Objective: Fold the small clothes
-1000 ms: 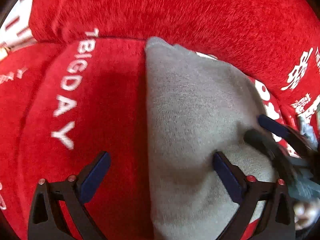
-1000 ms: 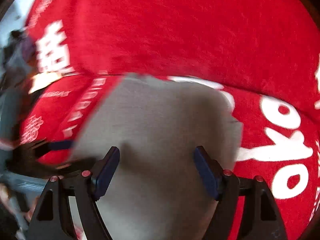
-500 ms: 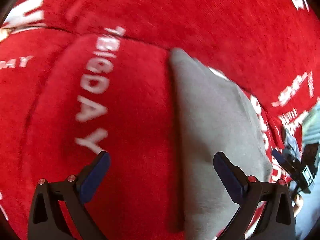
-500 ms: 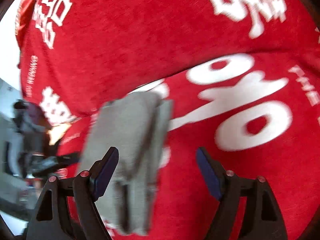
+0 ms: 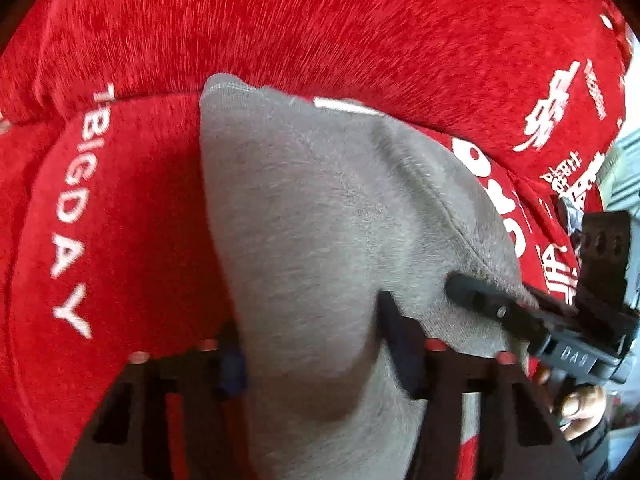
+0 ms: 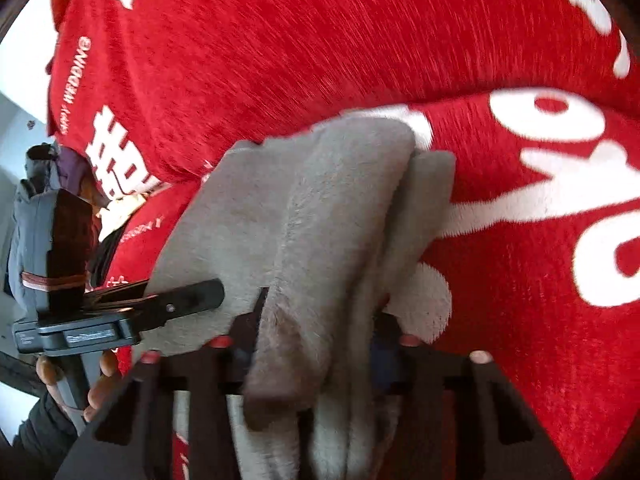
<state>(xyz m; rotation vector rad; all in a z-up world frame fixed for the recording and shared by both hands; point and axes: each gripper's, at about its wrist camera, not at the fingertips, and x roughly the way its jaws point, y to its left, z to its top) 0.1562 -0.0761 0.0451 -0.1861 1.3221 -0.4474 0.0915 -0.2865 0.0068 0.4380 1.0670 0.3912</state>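
Observation:
A folded grey garment (image 5: 320, 208) lies on a red cloth with white lettering (image 5: 360, 32). My left gripper (image 5: 316, 356) sits at the garment's near edge. Its jaws are closing, and the grey fabric bulges up between the pads. In the right wrist view the same grey garment (image 6: 304, 200) shows its stacked layers. My right gripper (image 6: 316, 340) is at the garment's other near corner. Its jaws are closing too, with a ridge of fabric pinched between them. Each gripper shows in the other's view: the right gripper (image 5: 492, 292) and the left gripper (image 6: 182, 286).
The red cloth (image 6: 360, 40) covers a cushioned seat with a raised back behind the garment. A person's hand (image 5: 580, 404) holds the right gripper's handle, and another hand (image 6: 96, 384) holds the left one. A pale floor shows past the cloth's edges.
Both pairs of jaws went from wide apart to narrow, and the grey fabric is now bunched between them. The two grippers have come close together at the garment's near edge.

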